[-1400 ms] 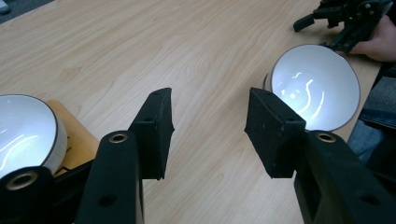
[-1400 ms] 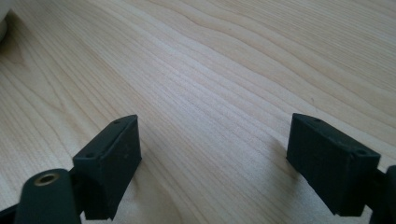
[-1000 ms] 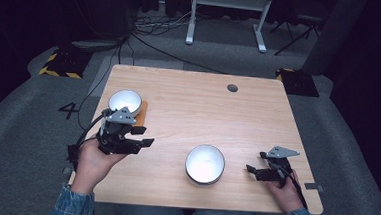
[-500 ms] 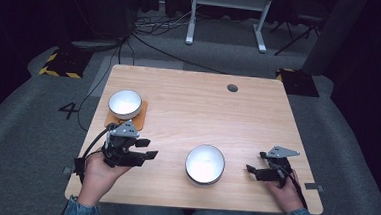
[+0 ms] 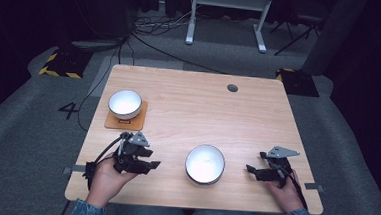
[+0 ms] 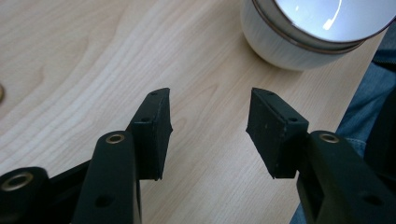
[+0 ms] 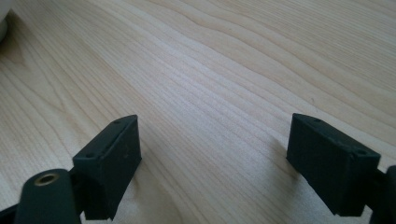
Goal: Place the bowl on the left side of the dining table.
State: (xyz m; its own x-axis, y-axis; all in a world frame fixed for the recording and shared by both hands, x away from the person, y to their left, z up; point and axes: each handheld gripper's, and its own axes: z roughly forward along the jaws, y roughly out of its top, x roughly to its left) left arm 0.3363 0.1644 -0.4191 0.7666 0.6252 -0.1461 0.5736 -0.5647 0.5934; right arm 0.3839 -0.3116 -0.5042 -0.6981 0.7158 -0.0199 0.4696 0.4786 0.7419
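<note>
Dark studio floor with cables and a stand behind, and a light wooden bench (image 5: pixel 257 121) is sitting in the middle of it.

Two white bowls are on it. One bowl (image 5: pixel 124 103) is resting on a brown coaster (image 5: pixel 125 122) at the far left, looks placed. The near bowl (image 5: pixel 204 163) is sitting bare on the wood close to the front edge, roughly between the two hands.

Left gripper (image 5: pixel 147 164) is hovering low at the front left, jaws pointing right toward the near bowl, near it but apart. In the left gripper view the left gripper (image 6: pixel 210 126) is showing jaws spread with nothing between them, and the near bowl (image 6: pixel 299 39) is lying ahead and off to the right of the gap, not lined up. A bit of denim is showing at the right edge there.

Right gripper (image 5: pixel 251 170) is idling at the front right, jaws aimed left at the same bowl, also apart from it. In the right gripper view the right gripper (image 7: pixel 215 149) is gaping wide over bare woodgrain, holding nothing.

My read: first bowl is dealt with, second is pending. I'm not seeing a second coaster, so I can't tell where it's headed. Nothing is being gripped, so approach, grasp and move are all outstanding. Left gripper is looking like the one going in.
</note>
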